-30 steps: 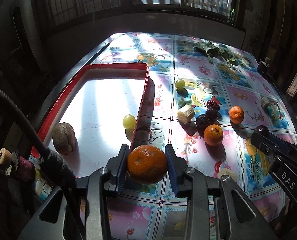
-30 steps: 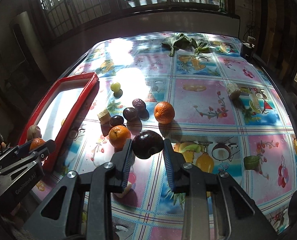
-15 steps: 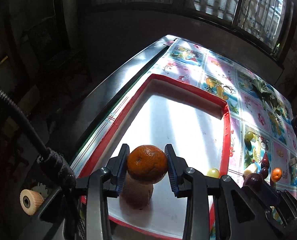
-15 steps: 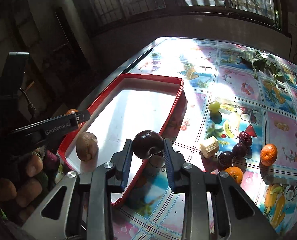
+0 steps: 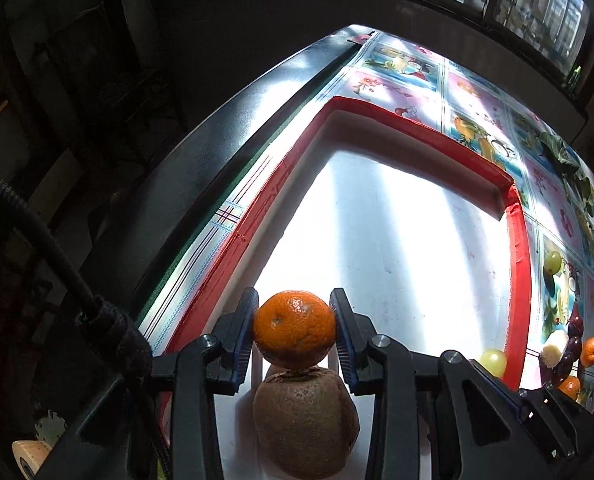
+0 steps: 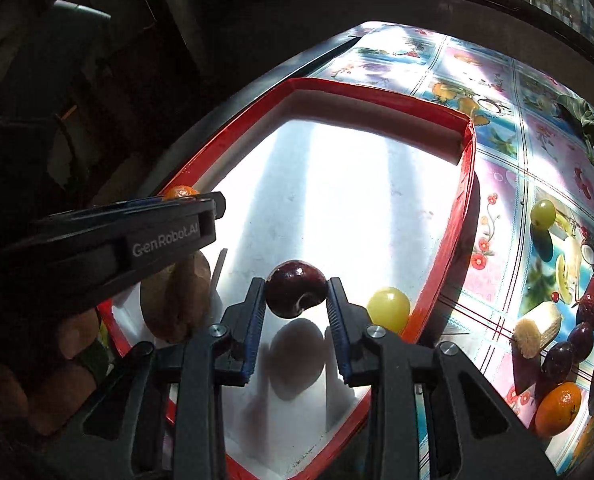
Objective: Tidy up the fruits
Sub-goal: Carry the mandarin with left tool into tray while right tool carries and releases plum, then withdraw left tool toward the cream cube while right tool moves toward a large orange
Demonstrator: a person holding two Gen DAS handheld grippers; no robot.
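A red-rimmed white tray [image 5: 517,264] [image 6: 463,216] lies at the table's left edge. My left gripper [image 5: 295,326] is shut on an orange mandarin [image 5: 295,328], held over the tray's near left part, just above a brown kiwi [image 5: 305,420]. My right gripper [image 6: 296,292] is shut on a dark red plum [image 6: 296,289] over the tray's near part, its shadow below on the white floor. In the right wrist view the left gripper [image 6: 185,200] crosses at the left, above the kiwi [image 6: 177,300]. A green grape [image 6: 389,308] [image 5: 493,361] lies inside the tray by its right rim.
On the fruit-patterned tablecloth right of the tray lie another green grape [image 6: 543,213], a banana piece [image 6: 537,330], dark plums [image 6: 559,360] and two mandarins [image 6: 559,408]. Green leaves [image 5: 561,156] lie far back. A person's hand [image 6: 37,380] shows at lower left. The table edge runs along the tray's left.
Both grippers swung left from over the tablecloth to over the tray, each still gripping its fruit. The left one now hangs above the kiwi.
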